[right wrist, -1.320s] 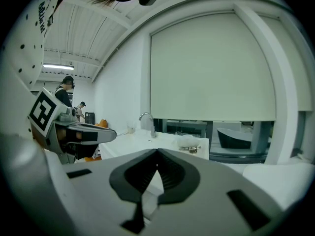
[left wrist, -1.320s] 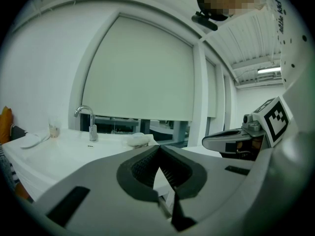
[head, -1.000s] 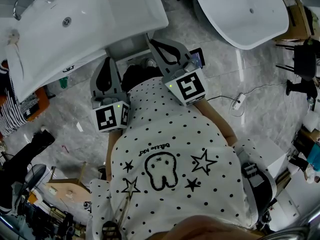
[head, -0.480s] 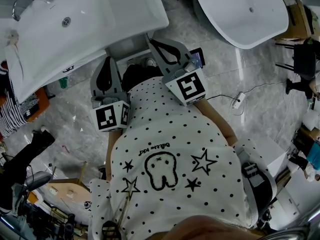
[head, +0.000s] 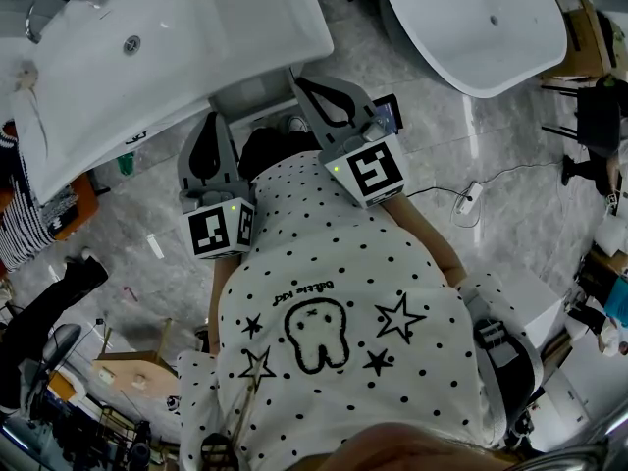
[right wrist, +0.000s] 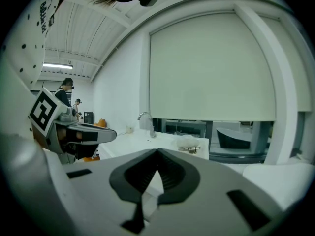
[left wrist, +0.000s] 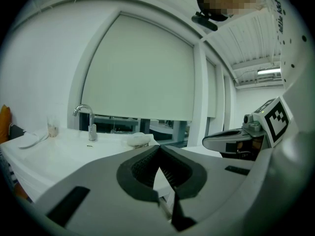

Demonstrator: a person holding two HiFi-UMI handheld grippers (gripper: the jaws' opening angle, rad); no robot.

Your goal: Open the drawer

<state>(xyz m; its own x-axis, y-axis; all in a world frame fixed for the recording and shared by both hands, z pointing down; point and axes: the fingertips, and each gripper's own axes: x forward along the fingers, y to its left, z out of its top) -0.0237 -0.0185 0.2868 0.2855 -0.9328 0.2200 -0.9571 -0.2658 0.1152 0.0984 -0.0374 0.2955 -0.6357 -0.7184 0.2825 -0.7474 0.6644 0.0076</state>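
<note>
Head view: drawer (head: 250, 96) just beyond left tongs (head: 212, 116) and right tongs (head: 298, 80) (2 clenched, empty)

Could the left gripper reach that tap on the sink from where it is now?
Probably yes, with a stretch: the left gripper faces the sink, and only white sink top lies between it and the tap at the far edge.

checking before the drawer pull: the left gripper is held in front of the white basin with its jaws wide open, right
Not quite. The left gripper is shut, jaws meeting at the tips with nothing between them; the left gripper view shows it. It is held in front of the white basin, as you say.
</note>
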